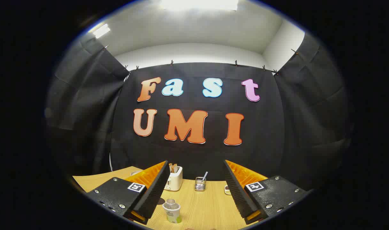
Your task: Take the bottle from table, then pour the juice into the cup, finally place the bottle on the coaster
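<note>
Fingers (196, 191) spread wide, gripping nothing. Between them a small clear bottle (170, 203) stands upright, seemingly just behind a pale cup (172, 213) on the counter (207, 207).

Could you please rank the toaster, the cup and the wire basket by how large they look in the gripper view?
1. Toaster
2. Cup, though it sits nearer the open gripper
3. Wire basket

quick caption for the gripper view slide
Open tool held above a wooden table, with a bottle and cup standing near its left finger.
</note>
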`<state>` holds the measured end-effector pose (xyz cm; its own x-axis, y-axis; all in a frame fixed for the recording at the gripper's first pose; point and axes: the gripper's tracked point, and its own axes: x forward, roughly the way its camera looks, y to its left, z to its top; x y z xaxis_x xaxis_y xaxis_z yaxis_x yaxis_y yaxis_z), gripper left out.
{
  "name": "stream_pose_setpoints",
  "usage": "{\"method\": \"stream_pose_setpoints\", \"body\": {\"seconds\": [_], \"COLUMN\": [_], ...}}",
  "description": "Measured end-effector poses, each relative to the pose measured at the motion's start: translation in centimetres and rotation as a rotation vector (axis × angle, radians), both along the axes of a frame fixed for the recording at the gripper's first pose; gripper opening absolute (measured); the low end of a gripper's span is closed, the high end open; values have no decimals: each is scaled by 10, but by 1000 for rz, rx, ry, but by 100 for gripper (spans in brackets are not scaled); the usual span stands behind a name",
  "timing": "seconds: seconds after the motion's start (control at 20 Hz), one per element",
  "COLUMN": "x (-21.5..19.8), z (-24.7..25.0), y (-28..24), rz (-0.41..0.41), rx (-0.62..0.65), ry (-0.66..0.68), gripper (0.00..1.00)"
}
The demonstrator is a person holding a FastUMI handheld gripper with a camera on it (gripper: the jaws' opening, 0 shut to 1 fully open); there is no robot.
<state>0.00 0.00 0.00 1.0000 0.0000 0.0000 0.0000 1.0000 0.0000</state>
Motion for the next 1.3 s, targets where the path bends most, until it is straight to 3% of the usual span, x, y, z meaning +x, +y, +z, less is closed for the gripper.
{"method": "stream_pose_setpoints", "body": {"seconds": [0.7,1.3], "x": [4,4], "z": [2,-33], "y": [17,39], "rz": [16,50], "rx": [15,57], "ry": [7,33], "gripper": [98,98]}}
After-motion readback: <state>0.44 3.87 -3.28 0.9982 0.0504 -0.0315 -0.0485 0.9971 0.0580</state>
